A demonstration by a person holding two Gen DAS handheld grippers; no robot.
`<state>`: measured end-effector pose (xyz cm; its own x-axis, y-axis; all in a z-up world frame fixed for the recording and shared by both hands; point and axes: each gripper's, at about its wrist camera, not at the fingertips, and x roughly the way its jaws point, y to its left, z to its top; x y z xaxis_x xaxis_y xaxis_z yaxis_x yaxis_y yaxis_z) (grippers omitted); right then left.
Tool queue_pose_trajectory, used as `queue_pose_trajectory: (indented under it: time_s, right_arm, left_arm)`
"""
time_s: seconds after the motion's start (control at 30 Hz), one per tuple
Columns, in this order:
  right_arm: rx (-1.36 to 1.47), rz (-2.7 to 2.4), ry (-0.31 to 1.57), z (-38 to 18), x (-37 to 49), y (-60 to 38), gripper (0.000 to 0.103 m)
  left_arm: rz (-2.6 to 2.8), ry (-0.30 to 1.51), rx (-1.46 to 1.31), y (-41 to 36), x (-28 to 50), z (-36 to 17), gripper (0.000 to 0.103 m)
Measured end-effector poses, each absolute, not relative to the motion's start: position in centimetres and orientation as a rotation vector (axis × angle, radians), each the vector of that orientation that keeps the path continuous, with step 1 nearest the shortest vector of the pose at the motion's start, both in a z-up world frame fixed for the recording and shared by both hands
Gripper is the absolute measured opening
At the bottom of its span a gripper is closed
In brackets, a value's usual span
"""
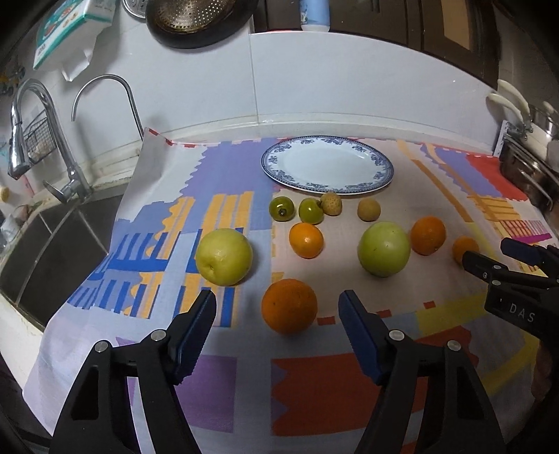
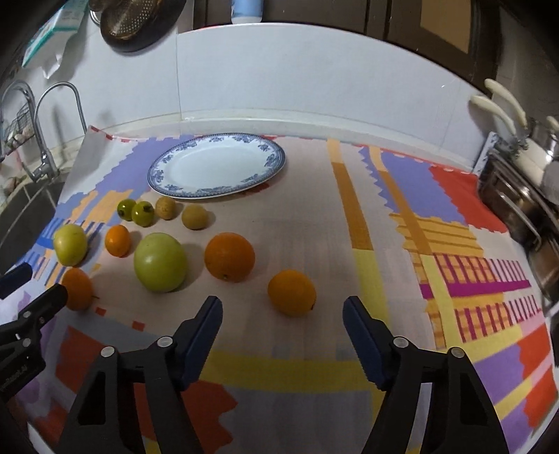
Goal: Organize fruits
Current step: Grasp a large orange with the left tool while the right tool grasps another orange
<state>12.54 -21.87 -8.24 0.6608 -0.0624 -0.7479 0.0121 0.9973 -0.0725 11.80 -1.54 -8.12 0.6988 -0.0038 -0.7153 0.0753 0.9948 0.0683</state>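
A white plate with a blue rim (image 1: 270,164) (image 2: 159,173) stands bare at the back of the patterned cloth. In front of it lie several oranges, two big green fruits (image 1: 223,257) (image 1: 383,249), two small green ones (image 1: 281,208) and two small brown ones (image 1: 368,209). My left gripper (image 1: 278,302) is open, with an orange (image 1: 289,310) just beyond and between its fingertips, untouched. My right gripper (image 2: 282,303) is open too, and another orange (image 2: 291,292) lies between its tips without contact. Each gripper shows at the edge of the other view: right gripper (image 1: 487,251), left gripper (image 2: 40,283).
A sink (image 1: 52,251) with two taps (image 1: 45,139) lies left of the cloth (image 1: 314,384). Steel pots (image 2: 517,202) with pale handles crowd the right edge. A colander (image 1: 188,21) hangs on the white backsplash, and a carton sits at the upper left.
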Motion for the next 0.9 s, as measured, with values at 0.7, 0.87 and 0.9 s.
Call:
queue_pose_trajectory:
  time_s: [0.7,0.87,0.9]
  right_arm:
    - [-0.099,0.026,0.895,-10.3,15.6,-22.7,0.038]
    - [-0.089,0.026,0.898,-10.2,15.7,-22.7,0.038]
    - [-0.087,0.029,0.896,-10.2,15.6,-22.7,0.038]
  left_arm:
    - [-0.033,0.875,0.090,-2.4,14.4,-10.2,0.040]
    - [-0.048,0.877,0.102,-2.5,14.4,-10.1,0.040]
    - [-0.053,0.878,0.099,-2.4,14.3,-10.1,0.040]
